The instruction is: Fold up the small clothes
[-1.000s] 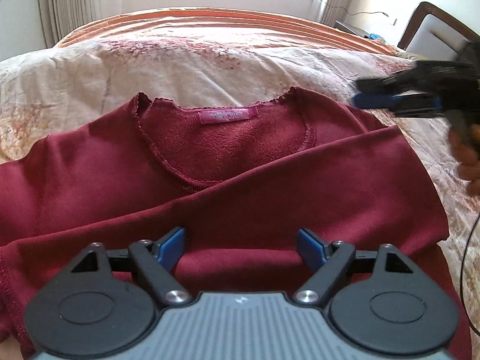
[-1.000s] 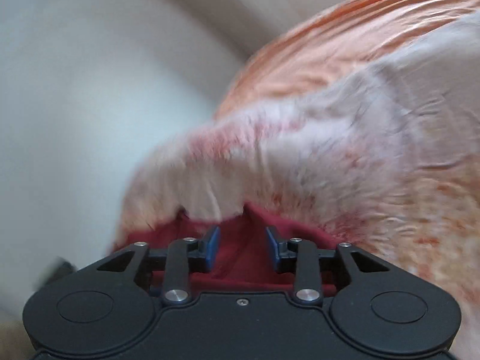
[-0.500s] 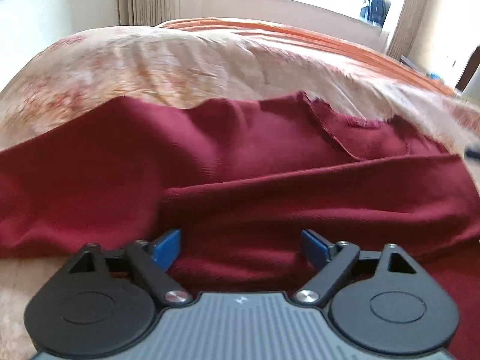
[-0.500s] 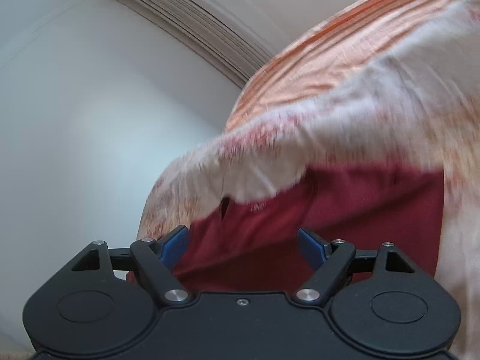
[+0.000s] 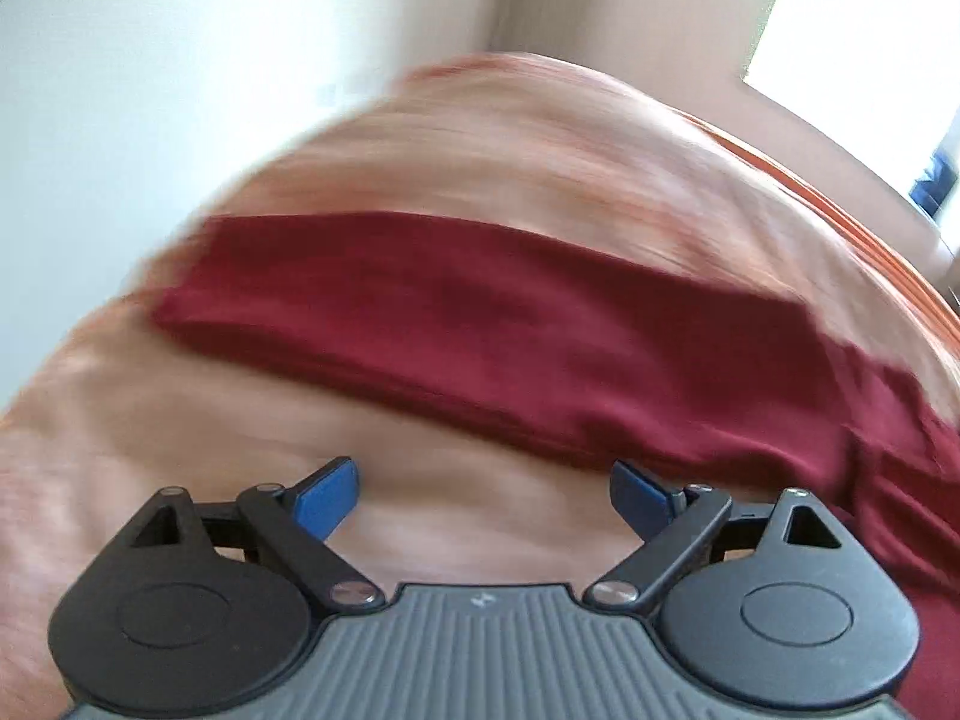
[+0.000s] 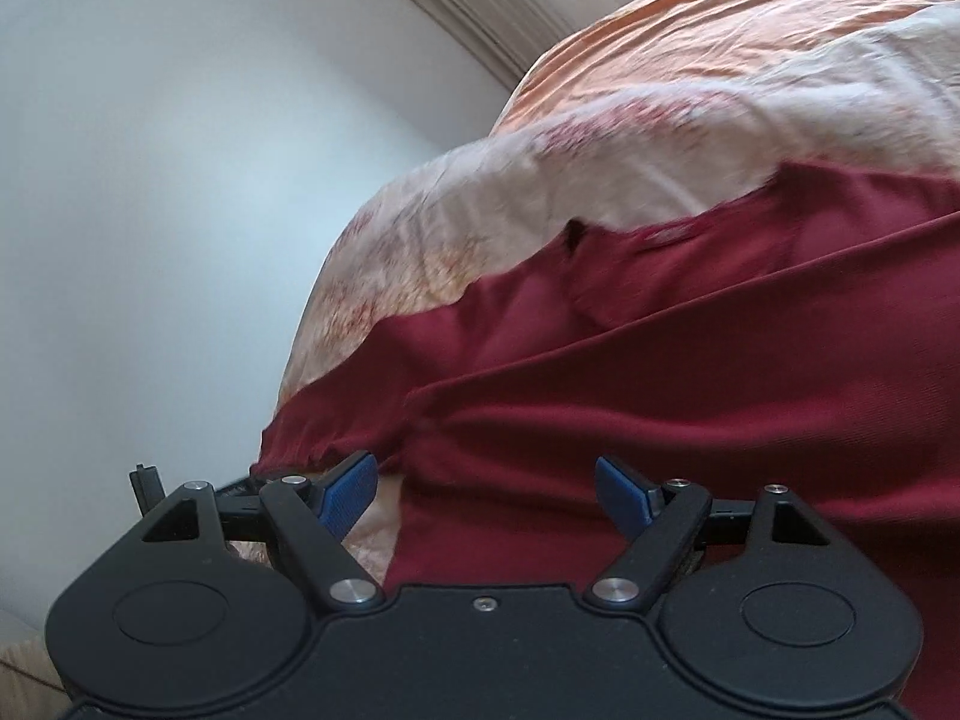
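Note:
A dark red long-sleeved top (image 5: pixel 480 312) lies on the bed, blurred in the left wrist view. My left gripper (image 5: pixel 483 495) is open and empty, over bare bedcover just short of the top's near edge. In the right wrist view the top (image 6: pixel 690 372) shows its neckline and one sleeve folded across the body. My right gripper (image 6: pixel 486 489) is open and empty, low over the top's near part, with the cloth showing between the blue fingertips.
The bedcover (image 6: pixel 600 138) is cream with a reddish floral print and an orange striped band at the far side. A pale wall (image 6: pixel 150 180) and curtain stand past the bed's left edge. A bright window (image 5: pixel 858 42) is at the upper right.
My left gripper has swung left and off the top; it now sits over bare bedcover. My right gripper opened wide and moved in over the top.

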### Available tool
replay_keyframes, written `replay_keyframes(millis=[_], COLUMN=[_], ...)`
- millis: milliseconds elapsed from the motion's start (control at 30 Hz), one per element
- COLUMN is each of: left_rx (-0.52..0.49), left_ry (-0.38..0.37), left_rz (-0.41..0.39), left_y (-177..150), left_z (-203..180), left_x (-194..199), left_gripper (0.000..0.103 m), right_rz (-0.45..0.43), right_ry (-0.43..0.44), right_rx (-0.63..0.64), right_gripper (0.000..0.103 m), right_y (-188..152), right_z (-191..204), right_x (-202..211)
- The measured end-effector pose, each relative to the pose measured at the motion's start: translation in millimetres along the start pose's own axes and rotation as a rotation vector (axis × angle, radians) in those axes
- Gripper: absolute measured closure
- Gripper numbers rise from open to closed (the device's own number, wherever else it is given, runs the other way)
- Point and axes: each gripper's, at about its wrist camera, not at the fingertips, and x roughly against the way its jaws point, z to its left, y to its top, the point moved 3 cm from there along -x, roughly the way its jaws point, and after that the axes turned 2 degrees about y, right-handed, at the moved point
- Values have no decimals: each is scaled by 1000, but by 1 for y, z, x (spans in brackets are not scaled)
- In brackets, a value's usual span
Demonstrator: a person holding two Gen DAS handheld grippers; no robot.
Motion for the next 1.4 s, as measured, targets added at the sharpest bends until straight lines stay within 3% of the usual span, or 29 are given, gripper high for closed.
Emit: replay_keyframes(millis=[100, 200, 367, 433, 467, 500, 533, 567, 633, 733, 867, 1000, 1167, 1400], left_rx=[187, 378, 560, 599, 613, 618, 608, 585, 495, 300, -13, -278, -455, -522], left_ry=[-17, -114, -209, -218, -207, -183, -157, -131, -118, -159, -334, -452, -532, -499], left_rz=[-5, -32, -95, -105, -103, -101, -95, -93, -134, -202, -222, -207, -194, -162], left_y=[13, 21, 35, 38, 41, 42, 44, 45, 53, 63, 62, 24, -32, -69], left_z=[67, 114, 141, 143, 144, 143, 141, 138, 119, 71, -50, -171, -264, -284], left_x=[-5, -16, -37, -45, -50, -52, -54, -51, -41, -13, 7, 4, 0, 6], left_gripper=[10, 18, 25, 33, 45, 68, 81, 88, 90, 91, 91, 90, 91, 91], right_rz=[20, 40, 46, 48, 52, 55, 56, 54, 45, 26, -15, -81, -81, 7], right_ry=[5, 19, 61, 75, 78, 80, 79, 79, 81, 73, 54, 107, 135, 123], right_rx=[7, 16, 26, 37, 42, 48, 52, 52, 45, 29, -42, -227, -362, -370], right_gripper=[20, 20, 20, 20, 20, 20, 20, 20, 20, 20, 20, 20, 20, 21], right_y=[-6, -9, -3, 1, 2, 4, 6, 8, 12, 18, 27, 34, 44, 56], right_z=[18, 40, 75, 84, 87, 89, 91, 91, 88, 78, 53, 21, -12, -33], right_x=[-24, -49, -84, -93, -97, -100, -100, -100, -99, -95, -87, -76, -71, -93])
